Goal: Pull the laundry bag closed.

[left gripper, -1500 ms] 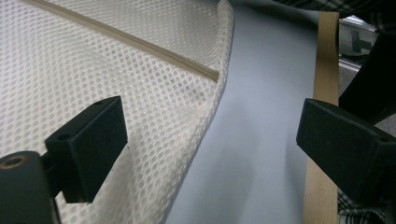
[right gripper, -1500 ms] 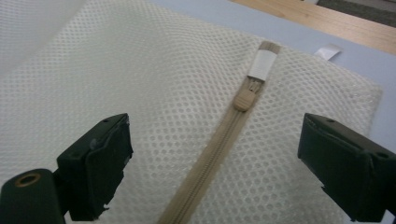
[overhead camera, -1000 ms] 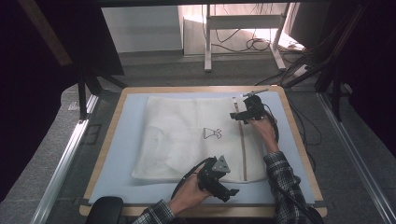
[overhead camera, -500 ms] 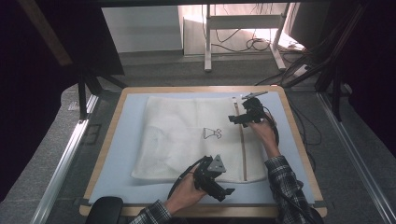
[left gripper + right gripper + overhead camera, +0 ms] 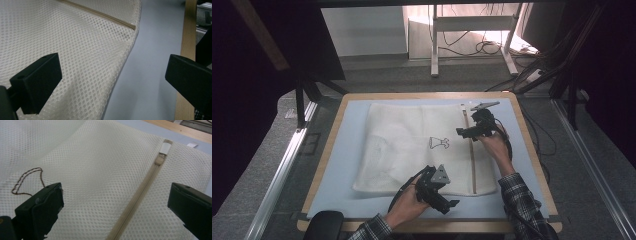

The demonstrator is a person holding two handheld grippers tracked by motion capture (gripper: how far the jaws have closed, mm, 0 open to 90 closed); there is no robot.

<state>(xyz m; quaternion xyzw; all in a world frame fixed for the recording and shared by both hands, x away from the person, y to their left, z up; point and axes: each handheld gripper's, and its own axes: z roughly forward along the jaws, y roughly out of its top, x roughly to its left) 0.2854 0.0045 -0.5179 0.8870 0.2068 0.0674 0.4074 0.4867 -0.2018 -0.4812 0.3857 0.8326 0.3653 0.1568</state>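
Dim dark surroundings, bright glare on floor at back, evenly lit table, close views sharp, soft shadows

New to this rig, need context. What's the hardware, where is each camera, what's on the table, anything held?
No robot arm here: a person holds a two-jaw tool in each hand. The high view looks down on the table; the left gripper is near the front edge, the right gripper farther back. Each gripper view looks along that tool's own black jaws. A cream mesh laundry bag lies flat on the blue mat, with a tan zipper along one side and a small embroidered outline. Both pairs of jaws stand open over the mesh; the right ones have just been opening. Nothing is held.
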